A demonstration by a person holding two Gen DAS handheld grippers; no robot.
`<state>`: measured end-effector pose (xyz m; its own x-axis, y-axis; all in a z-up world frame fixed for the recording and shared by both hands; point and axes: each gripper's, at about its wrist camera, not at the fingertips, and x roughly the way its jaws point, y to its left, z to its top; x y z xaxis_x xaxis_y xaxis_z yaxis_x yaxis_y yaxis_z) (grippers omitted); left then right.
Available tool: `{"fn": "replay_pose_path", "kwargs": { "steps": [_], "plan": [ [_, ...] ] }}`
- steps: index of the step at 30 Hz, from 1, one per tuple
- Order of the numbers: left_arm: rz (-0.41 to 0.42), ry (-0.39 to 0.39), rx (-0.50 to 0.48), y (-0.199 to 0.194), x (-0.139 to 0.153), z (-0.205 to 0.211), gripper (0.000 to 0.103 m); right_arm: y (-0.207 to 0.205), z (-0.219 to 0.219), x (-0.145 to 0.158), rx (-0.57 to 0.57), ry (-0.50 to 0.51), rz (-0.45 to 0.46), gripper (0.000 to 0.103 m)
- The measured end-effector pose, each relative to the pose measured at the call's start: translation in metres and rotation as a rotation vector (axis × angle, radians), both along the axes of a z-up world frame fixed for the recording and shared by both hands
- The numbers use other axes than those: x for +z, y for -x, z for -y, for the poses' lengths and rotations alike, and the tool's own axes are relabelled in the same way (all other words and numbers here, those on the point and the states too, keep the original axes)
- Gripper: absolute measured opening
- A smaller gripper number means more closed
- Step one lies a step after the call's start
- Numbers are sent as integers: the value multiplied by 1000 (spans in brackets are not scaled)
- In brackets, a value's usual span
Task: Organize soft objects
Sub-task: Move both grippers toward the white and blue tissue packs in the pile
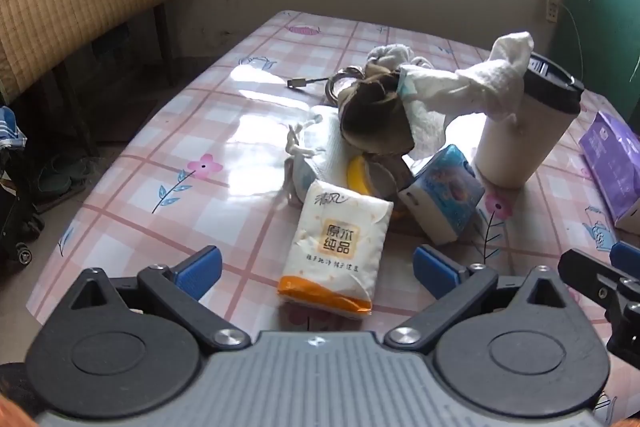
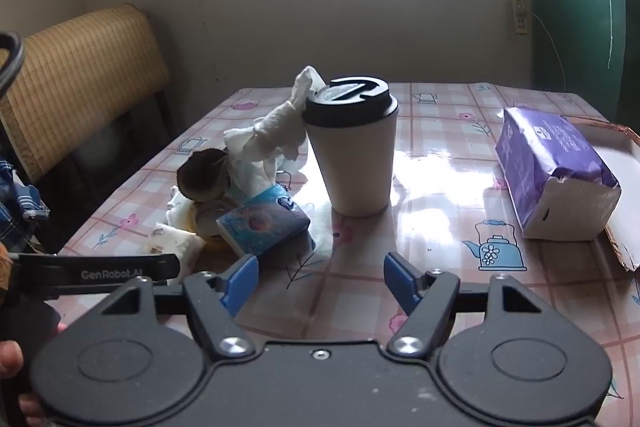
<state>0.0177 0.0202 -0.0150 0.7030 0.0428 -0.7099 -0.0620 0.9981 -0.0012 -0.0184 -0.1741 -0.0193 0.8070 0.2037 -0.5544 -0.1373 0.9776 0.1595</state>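
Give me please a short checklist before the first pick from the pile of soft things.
1. Left tongs open and empty: ok.
2. Right tongs open and empty: ok.
3. Orange-and-white tissue pack lies free in front of the left tongs, nothing on top: ok.
4. White cloth leans on the lidded cup, so pulling it may tip the cup: not ok.
5. Blue tissue pack free of the pile: cannot tell.
6. Purple pack apart from the pile: ok.

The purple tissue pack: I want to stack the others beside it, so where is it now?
In the right wrist view the purple tissue pack lies on the table's right side, apart from the white cup, with its far side against a torn cardboard edge.
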Motion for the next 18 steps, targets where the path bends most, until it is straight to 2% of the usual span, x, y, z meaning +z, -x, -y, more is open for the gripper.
{"fn": "replay_pose_path", "kwargs": {
  "steps": [10, 18],
  "plan": [
    [-43, -56, -6, -13, -15, -4, 103, -5, -8, -7, -1, -14, -29, 82],
    [-33, -74, -20, -22, -19, -1, 103, -22, -18, -9, -34, -50, -76, 82]
  ]
}}
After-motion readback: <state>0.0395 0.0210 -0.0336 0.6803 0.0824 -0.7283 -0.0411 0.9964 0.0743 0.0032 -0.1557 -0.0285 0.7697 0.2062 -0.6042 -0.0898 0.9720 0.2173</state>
